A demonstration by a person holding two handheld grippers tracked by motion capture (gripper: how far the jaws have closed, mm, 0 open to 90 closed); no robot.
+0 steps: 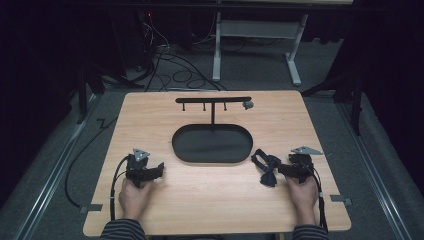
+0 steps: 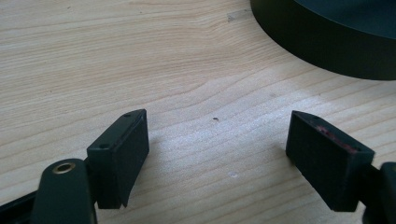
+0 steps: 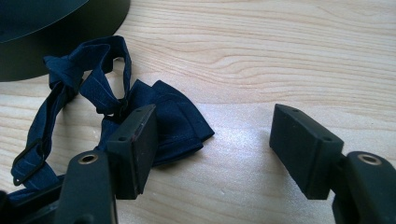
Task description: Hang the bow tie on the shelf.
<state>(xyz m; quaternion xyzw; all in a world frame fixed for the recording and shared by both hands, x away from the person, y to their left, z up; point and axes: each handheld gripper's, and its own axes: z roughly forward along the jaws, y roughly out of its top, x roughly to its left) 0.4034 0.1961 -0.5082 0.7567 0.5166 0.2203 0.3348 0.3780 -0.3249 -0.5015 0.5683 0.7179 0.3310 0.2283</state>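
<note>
— Right gripper view: where's the bow tie (image 3: pixel 154 116)?
— On the tabletop (image 3: pixel 280 60), against the left jaw of the right tongs (image 3: pixel 217 149) (jaws wide apart, gripping nothing), beside the black tray (image 3: pixel 60 42).
— Left tongs (image 2: pixel 217 154)?
— Apart too, over bare wood.

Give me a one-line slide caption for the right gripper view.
Open right gripper resting by a navy bow tie on the wooden table, black tray behind.

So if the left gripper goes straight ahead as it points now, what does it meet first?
Probably bare table; the black tray lies ahead to one side, so the left gripper, jaws open, may pass beside it.
</note>
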